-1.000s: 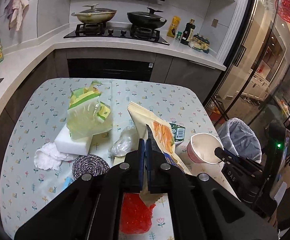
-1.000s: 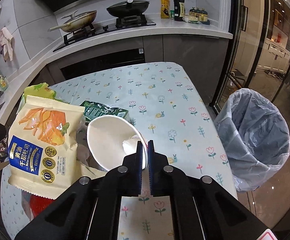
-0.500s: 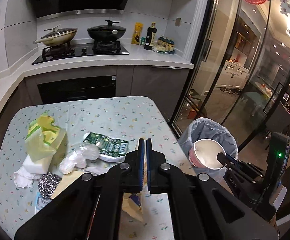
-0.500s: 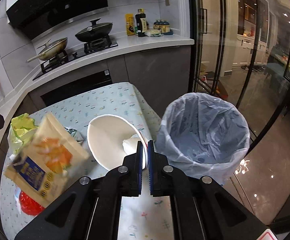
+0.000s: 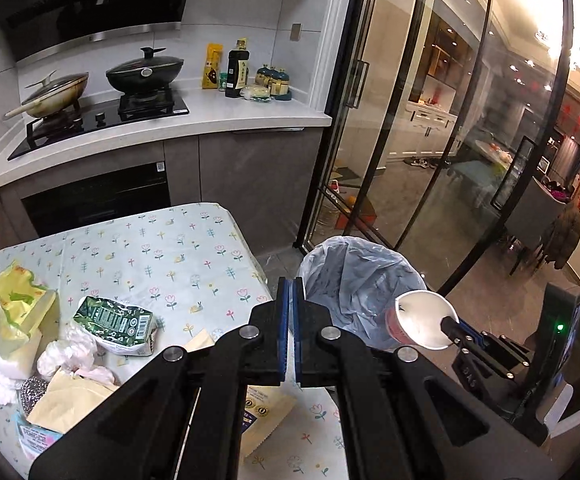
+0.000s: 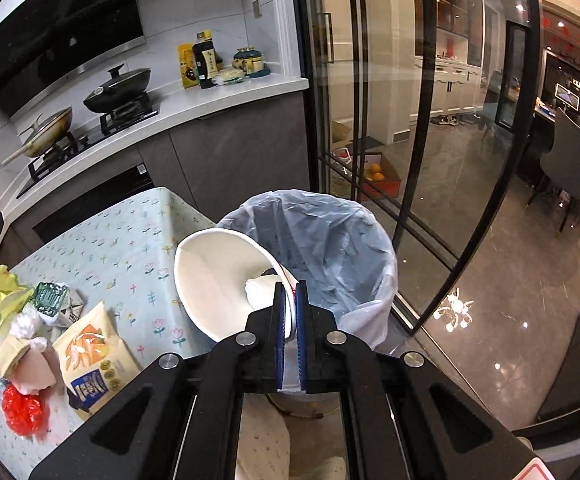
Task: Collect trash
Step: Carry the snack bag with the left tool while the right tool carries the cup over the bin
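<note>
My right gripper [image 6: 287, 285] is shut on the rim of a paper cup [image 6: 217, 280], white inside and red outside, with a crumpled tissue in it. The cup [image 5: 422, 320] hangs tilted at the near rim of the bin with the pale blue liner [image 6: 370, 248], between table and bin [image 5: 330, 264]. My left gripper [image 5: 291, 285] is shut and nothing shows between its pads; it hovers over the table's right corner, beside the bin. The snack bag [image 6: 93, 360] lies on the flowered tablecloth [image 5: 169, 248], below the left gripper [image 5: 267, 412].
More trash lies on the table's left part: a green carton [image 5: 113, 320], a yellow-green wrapper [image 5: 17, 304], a steel scourer [image 5: 33, 388], tan paper [image 5: 65, 400] and red plastic [image 6: 21, 408]. Glass sliding doors [image 6: 430, 160] stand right behind the bin. A counter with pans runs along the back.
Both grippers swung right from over the table toward the bin. The snack bag came out of the left gripper and now lies on the table. The cup reached the bin's rim.
</note>
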The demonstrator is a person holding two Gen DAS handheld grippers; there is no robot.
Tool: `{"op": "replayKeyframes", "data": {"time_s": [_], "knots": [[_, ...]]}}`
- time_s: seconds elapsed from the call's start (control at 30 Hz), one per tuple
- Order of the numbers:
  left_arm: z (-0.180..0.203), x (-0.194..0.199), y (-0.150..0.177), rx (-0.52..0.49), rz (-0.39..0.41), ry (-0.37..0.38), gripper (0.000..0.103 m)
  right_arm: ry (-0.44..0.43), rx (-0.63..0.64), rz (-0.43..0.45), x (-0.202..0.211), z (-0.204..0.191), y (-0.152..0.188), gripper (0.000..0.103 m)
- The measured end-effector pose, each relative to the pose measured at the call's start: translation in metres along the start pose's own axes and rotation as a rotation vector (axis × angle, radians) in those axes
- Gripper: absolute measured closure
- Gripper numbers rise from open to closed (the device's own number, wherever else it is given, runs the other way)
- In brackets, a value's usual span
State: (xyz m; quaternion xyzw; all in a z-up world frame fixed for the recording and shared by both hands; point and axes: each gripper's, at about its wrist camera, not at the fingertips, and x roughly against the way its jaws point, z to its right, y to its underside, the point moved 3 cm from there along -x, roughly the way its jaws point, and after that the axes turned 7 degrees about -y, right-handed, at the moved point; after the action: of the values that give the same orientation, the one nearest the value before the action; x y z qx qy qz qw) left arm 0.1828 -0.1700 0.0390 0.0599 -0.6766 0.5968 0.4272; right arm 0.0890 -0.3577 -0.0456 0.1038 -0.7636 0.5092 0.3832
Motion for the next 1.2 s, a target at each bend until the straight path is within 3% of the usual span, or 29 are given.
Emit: {"op": "replayKeyframes", "data": {"time_s": [0.23,0.3,0.37,0.53,0.67,1.0,1.07,1.17,1.2], "knots": [[-0.043,-0.005,0.02,0.073,-0.053,-0.06,0.1,-0.029,-0.009,-0.008,-0.001,-0.001,0.011,0.098],[-0.056,-0.006,0.031,0.089,-0.078,-0.076,0.084,-0.04,-0.006,-0.014,-0.003,-0.006,0.016,0.098],[-0.066,-0.006,0.043,0.107,-0.097,-0.102,0.04,-0.046,0.003,-0.023,-0.004,-0.011,0.022,0.098],[-0.075,-0.007,0.079,0.156,-0.142,-0.087,0.02,-0.055,0.013,-0.043,-0.007,-0.021,0.032,0.098],[-0.068,-0.028,0.107,0.184,-0.23,-0.076,0.019,-0.058,0.016,-0.053,-0.01,-0.025,0.036,0.098],[-0.069,-0.089,0.143,0.263,-0.357,-0.158,0.022,-0.054,0.013,-0.071,-0.022,-0.02,0.035,0.098],[-0.066,-0.094,0.145,0.257,-0.369,-0.151,0.045,-0.055,0.013,-0.077,-0.026,-0.02,0.035,0.098],[-0.061,-0.099,0.146,0.24,-0.389,-0.134,0.072,-0.058,0.014,-0.085,-0.03,-0.02,0.035,0.098],[-0.059,-0.098,0.146,0.233,-0.387,-0.133,0.076,-0.06,0.014,-0.086,-0.032,-0.021,0.035,0.098]]}}
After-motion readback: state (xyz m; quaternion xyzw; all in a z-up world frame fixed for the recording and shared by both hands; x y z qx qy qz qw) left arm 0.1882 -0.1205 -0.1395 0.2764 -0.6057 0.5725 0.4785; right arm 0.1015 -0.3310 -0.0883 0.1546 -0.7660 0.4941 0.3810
